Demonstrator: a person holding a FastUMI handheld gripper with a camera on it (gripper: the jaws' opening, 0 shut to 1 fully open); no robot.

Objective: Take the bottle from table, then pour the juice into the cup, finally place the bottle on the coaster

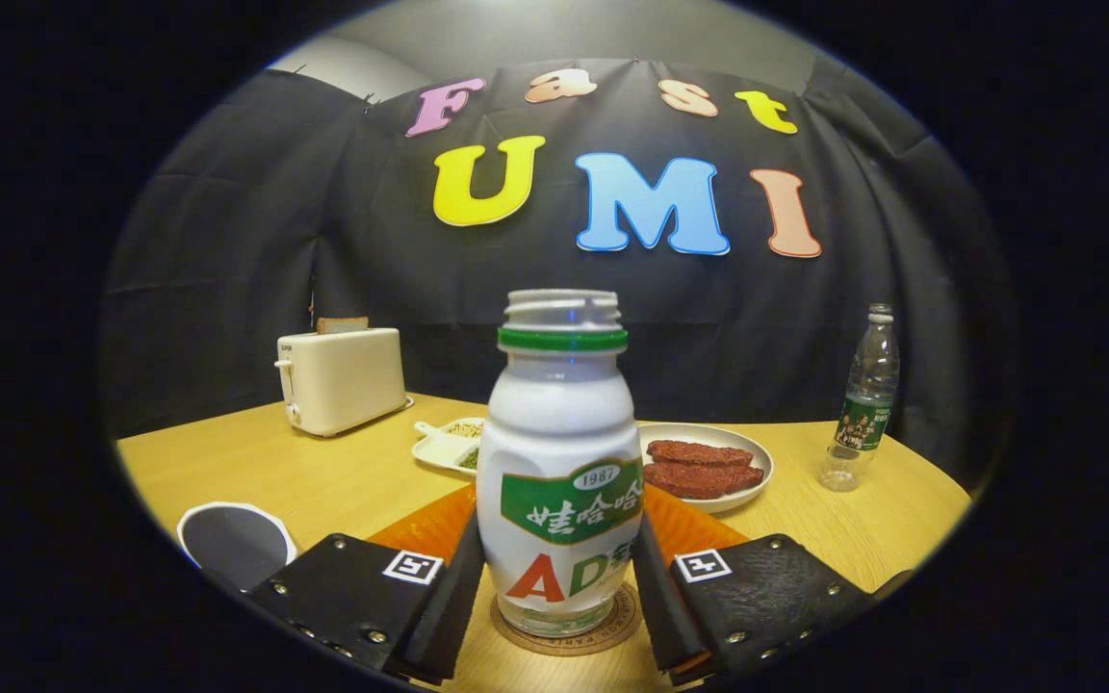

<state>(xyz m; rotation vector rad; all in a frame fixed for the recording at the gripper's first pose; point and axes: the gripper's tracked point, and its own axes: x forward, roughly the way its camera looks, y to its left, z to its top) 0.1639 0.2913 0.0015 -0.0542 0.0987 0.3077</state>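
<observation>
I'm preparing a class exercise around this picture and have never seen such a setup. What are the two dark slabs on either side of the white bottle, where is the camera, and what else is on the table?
The camera rides on a handheld gripper and looks forward along its two fingers, the dark slabs you noticed. A person carries this tool; there is no robot arm.

Between the fingers stands a white bottle with a green ring at its open neck. Both fingers lie against its sides, so the gripper appears closed on it. The bottle's base sits over a round coaster, with an orange mat behind.

Beyond it on the wooden table are a toaster with bread in its slot, a small white dish, a plate of reddish slices and a clear water bottle. A dark, white-edged round thing lies beside one finger; I cannot tell what it is.
</observation>
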